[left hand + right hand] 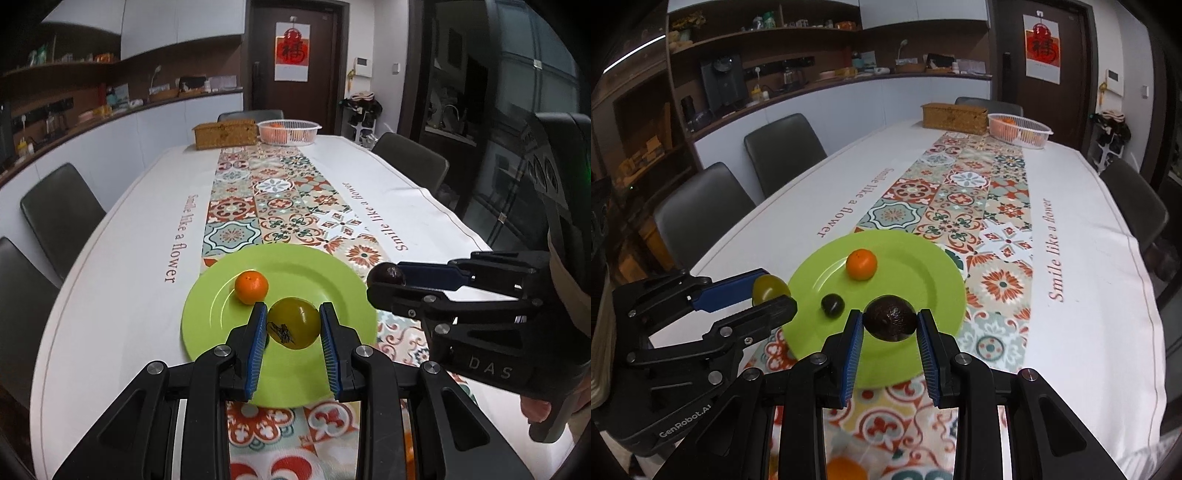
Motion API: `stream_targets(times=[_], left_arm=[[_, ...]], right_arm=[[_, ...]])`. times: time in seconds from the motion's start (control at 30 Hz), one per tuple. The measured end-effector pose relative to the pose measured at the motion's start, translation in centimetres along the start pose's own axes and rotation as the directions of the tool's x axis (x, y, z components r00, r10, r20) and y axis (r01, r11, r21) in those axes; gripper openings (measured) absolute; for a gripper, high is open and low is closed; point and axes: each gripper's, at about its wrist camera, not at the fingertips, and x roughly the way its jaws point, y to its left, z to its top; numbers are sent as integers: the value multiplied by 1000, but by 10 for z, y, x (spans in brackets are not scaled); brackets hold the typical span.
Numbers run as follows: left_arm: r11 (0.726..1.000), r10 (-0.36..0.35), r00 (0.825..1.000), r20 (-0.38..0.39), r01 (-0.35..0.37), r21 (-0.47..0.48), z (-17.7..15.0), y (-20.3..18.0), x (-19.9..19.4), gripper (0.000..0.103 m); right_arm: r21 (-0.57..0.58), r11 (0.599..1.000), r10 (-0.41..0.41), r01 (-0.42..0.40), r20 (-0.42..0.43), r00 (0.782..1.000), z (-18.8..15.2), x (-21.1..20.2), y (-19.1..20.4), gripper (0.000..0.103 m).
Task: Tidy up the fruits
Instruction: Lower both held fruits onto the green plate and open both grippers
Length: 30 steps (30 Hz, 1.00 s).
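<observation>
My left gripper [293,308] is shut on a yellow-green round fruit [293,325] with a black mark, held just above the near part of a green plate [210,314]. An orange tangerine [251,287] lies on the plate behind it. My right gripper [890,314] is shut on a dark brown round fruit [891,317] over the plate's [923,269] near right side. The tangerine [861,264] and a small dark fruit [832,305] rest on the plate. Each gripper shows in the other's view: the right gripper [384,280] at the right, the left gripper [775,290] at the left.
The plate sits on a patterned runner [273,199] over a white tablecloth. At the far end stand a wicker box [225,134] and a white basket [289,131] of oranges. Dark chairs [61,210] line the sides. Another orange [846,469] lies under my right gripper's body.
</observation>
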Motion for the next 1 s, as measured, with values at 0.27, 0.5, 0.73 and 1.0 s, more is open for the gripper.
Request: stream_targets(times=[0.27,0.5,0.73,1.0], left_arm=[[998,-19,996,-85,14,-62,3,21,42,29],[998,-23,989,-148,13,-68,4,30,69,29],[997,-9,983,-184,-6,-80,2,33,83,29],[998,35,985,-167,-44,-49,1,32,67,36]], right_arm=[[37,999,35,-33,-66,997,13,47,-10,31],[71,997,43,-35,-120,992,16,76,-21,31],[97,995,51,-37,-154,987,13,93,-26,31],[79,997,20,-9,-145,989,11,87,-25,35]])
